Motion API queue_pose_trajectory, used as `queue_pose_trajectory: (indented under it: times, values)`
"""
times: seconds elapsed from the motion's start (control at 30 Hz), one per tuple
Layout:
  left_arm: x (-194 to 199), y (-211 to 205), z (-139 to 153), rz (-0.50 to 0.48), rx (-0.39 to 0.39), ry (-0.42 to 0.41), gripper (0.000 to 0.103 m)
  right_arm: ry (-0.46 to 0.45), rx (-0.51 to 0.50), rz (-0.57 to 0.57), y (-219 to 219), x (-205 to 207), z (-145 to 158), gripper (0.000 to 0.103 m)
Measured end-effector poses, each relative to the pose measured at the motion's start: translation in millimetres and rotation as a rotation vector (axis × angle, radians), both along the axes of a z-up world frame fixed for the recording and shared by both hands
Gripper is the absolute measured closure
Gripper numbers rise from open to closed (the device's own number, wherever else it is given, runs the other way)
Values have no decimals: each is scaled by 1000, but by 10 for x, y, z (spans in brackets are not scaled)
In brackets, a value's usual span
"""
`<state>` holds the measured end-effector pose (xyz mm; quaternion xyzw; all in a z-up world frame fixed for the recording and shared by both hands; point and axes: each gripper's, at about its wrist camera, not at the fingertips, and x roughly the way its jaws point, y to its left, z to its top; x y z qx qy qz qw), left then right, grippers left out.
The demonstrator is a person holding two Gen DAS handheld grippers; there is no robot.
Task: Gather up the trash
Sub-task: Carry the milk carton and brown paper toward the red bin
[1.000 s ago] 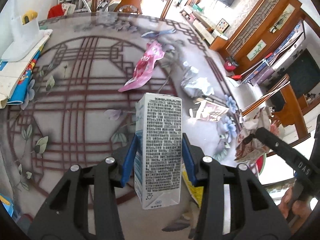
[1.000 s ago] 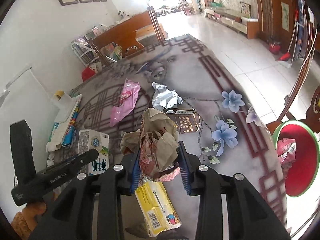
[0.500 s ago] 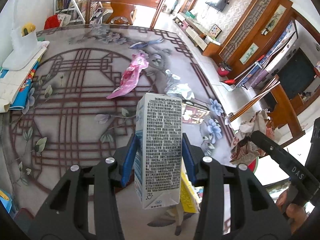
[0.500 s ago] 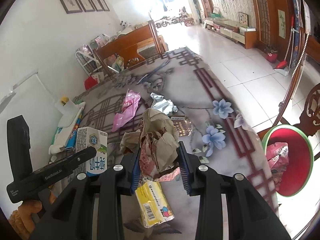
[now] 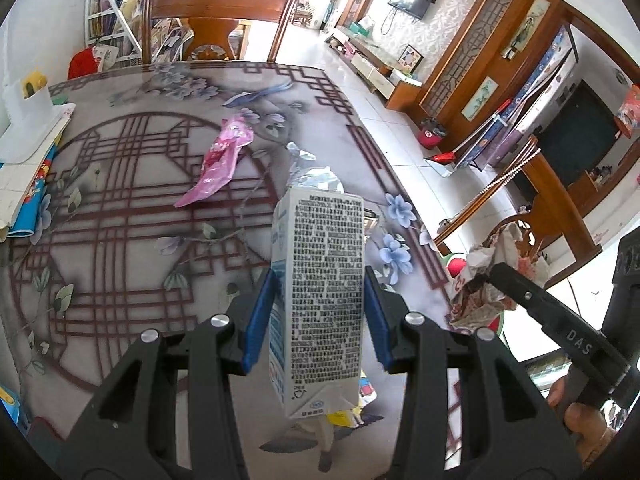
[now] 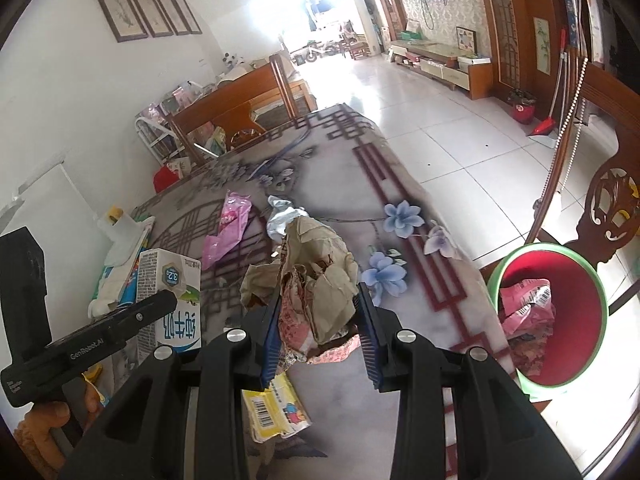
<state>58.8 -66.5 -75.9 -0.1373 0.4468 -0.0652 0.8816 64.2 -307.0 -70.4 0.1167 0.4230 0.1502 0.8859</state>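
Gripping milk carton (image 5: 318,300) in left gripper (image 5: 316,312) above the surface (image 5: 120,200) | right gripper (image 6: 320,320) clamps crumpled paper wad (image 6: 316,276) | red bin (image 6: 560,320) on floor, right of surface

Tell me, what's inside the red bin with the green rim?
Inside the red bin lies crumpled pink wrapper trash with a barcode showing. Its near wall hides the bottom, so anything underneath the wrappers cannot be seen.

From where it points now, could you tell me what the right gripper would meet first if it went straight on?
Probably the table, near the silver wrapper; the paper wad it grips hides the exact spot.
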Motion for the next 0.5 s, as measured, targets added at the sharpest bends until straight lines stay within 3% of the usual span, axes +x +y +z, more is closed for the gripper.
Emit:
queue_pose_trajectory:
  times: [0.5]
  values:
    - [107, -452, -8, -33, 11, 6, 61, 13, 2, -39, -454, 25, -70, 70]
